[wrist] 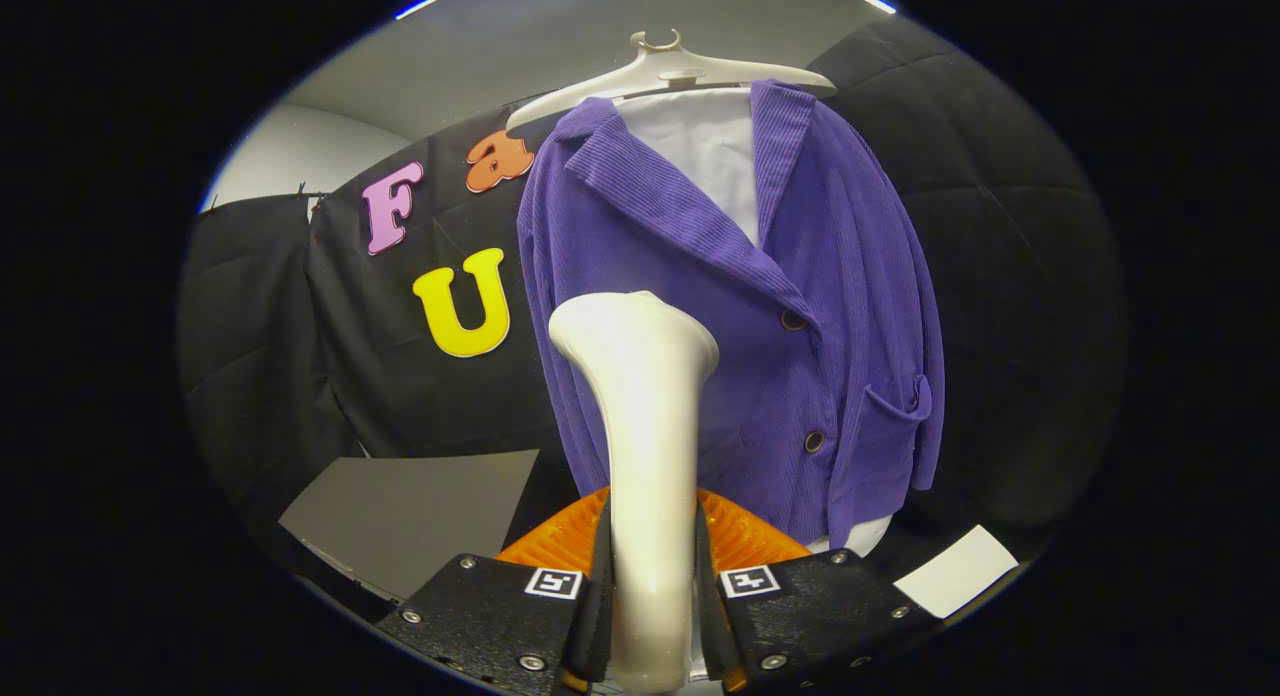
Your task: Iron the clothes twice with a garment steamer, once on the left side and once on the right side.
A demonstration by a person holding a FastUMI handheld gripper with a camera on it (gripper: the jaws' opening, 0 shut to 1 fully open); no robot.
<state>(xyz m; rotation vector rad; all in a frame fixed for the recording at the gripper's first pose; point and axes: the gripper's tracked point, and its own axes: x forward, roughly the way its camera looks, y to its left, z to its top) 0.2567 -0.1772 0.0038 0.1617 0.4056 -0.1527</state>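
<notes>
I have the gripper (650, 586) clamped on the white garment steamer (640, 446), both jaws pressing its handle, its head raised in front of the purple corduroy jacket (800, 306). The jacket hangs on one white hanger (668, 71) over a white shirt (705, 151). I count two dark buttons (793, 320) and one patch pocket (890, 431). The steamer hides the jacket's lower left; an orange ribbed piece (745, 541) behind the handle I can't identify.

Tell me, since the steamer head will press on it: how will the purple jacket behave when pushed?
The jacket is probably floppy: its ribbed cloth drapes in folds, so it should yield. It hangs from a hanger, so it may swing away. The gripper, shut on the steamer, holds its head just in front of the cloth.
</notes>
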